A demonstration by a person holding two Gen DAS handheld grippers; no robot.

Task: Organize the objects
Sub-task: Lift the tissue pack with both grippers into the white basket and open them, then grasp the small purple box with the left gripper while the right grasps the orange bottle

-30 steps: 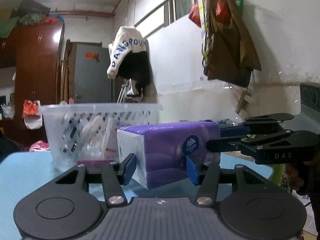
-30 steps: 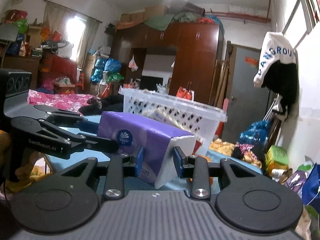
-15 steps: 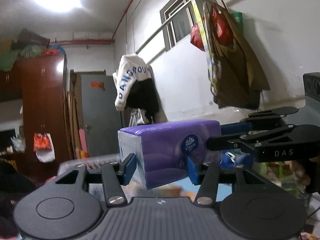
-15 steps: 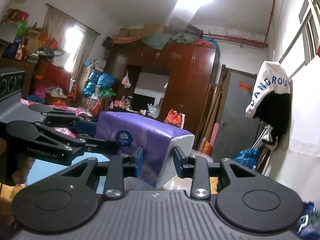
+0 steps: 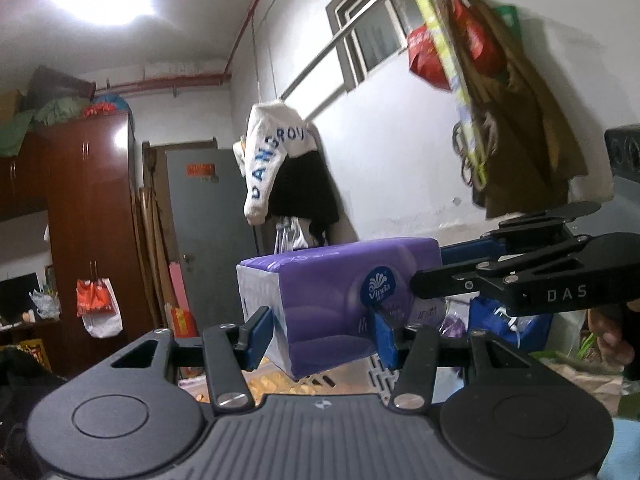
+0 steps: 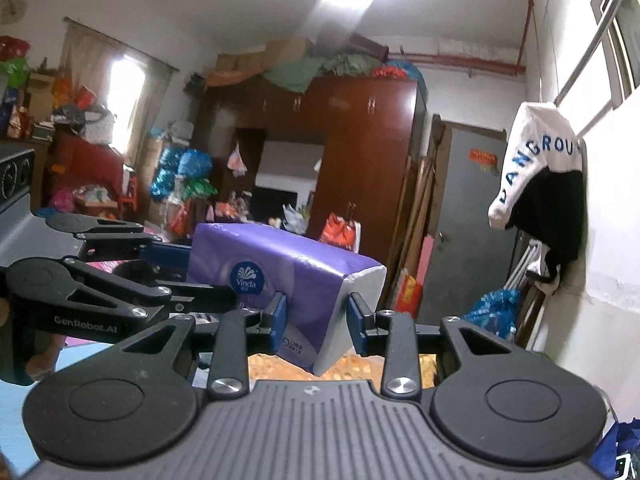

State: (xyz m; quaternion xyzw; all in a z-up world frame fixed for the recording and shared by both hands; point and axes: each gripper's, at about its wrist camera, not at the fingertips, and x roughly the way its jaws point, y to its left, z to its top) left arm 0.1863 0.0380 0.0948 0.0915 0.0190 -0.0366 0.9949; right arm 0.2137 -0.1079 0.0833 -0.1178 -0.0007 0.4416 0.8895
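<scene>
A cluttered room: dark wooden wardrobe (image 6: 360, 160), grey door (image 5: 204, 232). Both the left gripper (image 5: 322, 334) and right gripper (image 6: 316, 318) clamp one soft, glossy purple tissue pack (image 5: 340, 292), held aloft.

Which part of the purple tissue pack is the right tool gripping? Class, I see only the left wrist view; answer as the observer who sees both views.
Observer: In the right wrist view, the right tool clamps the tissue pack at its white end, one pad on each side.
Operator: What does my left tool look like from there?
Observer: The left tool comes in from the left and grips the pack's far end; its arm reads "GenRobot.AI".
Operator: What is behind it?
Observer: A bright curtained window on the far wall, above piled clutter.
</scene>
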